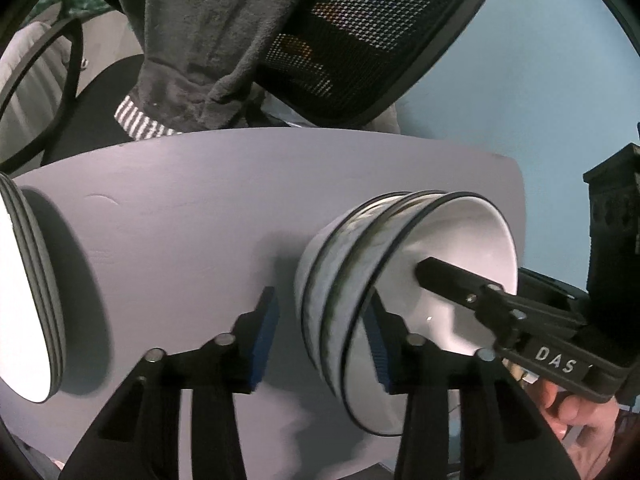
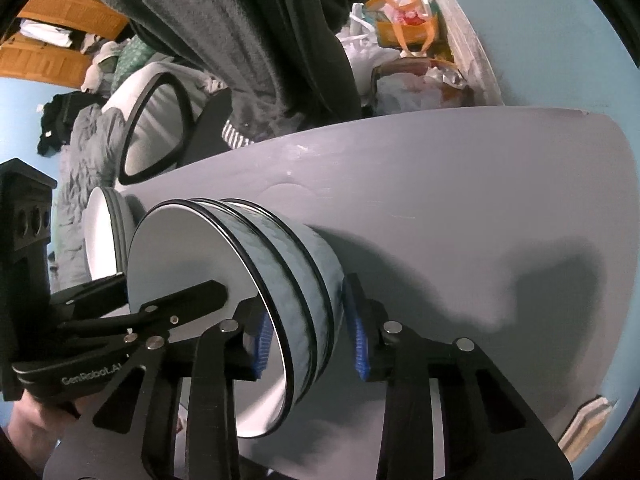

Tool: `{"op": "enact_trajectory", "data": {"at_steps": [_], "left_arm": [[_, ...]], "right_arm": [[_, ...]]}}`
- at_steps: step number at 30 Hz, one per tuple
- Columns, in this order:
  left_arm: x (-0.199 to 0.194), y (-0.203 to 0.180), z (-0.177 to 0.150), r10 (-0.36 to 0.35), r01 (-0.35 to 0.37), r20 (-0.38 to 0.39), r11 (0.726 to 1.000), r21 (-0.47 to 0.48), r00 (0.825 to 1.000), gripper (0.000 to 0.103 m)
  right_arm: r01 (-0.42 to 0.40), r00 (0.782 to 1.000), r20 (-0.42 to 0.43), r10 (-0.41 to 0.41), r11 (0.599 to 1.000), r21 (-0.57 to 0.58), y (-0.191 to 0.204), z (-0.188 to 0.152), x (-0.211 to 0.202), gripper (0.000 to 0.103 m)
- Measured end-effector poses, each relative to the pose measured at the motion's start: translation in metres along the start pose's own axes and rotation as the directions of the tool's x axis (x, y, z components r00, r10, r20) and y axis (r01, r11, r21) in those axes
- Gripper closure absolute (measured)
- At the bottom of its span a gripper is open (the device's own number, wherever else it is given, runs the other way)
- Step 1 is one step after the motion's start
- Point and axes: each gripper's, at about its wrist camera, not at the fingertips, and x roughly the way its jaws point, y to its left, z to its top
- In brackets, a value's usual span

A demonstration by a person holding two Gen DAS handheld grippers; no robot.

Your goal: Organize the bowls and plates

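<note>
- Roughly: left hand-held gripper (image 1: 320, 304) points steeply down and straddles the near wall of the stack of bowls (image 1: 460, 240). One blue pad is inside the top bowl; the other is outside, with a strip of surface (image 1: 180, 220) showing between it and the wall. So it is narrow but looks not yet clamped.
- Right hand-held gripper (image 2: 308, 312) straddles the opposite wall. Its outer pad sits against the lowest bowl and its inner pad is half hidden behind the rim. It looks closed on the stack.
- Why, as a judgement: two grips on opposite rims keep three nested bowls level for a lift as one unit, and a pad inside plus a pad outside pinches the wall.
- Stack of bowls stands on the grey surface near its far right corner, well apart from the stack of plates (image 1: 28, 280), which sits at the left edge.
- Left view only: the gap at the left outer pad, the white inside of the top bowl with the right finger reaching in, and the mesh chair back (image 1: 380, 40).
- Right view only: the bowls' blue-grey patterned outer walls, the contact at its outer pad, and the room clutter behind.
</note>
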Motion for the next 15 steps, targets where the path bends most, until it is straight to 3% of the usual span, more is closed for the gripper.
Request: {"op": "enact_trajectory", "data": {"at_steps": [15], "left_arm": [[-0.009,0.006,-0.018,0.061,-0.061,0.019,0.998,0.034,0.998,0.070]], "right_arm": [[0.081,0.996,-0.022,-0.084,0.990,-0.114,0.029,-0.006,0.008,0.072]]}}
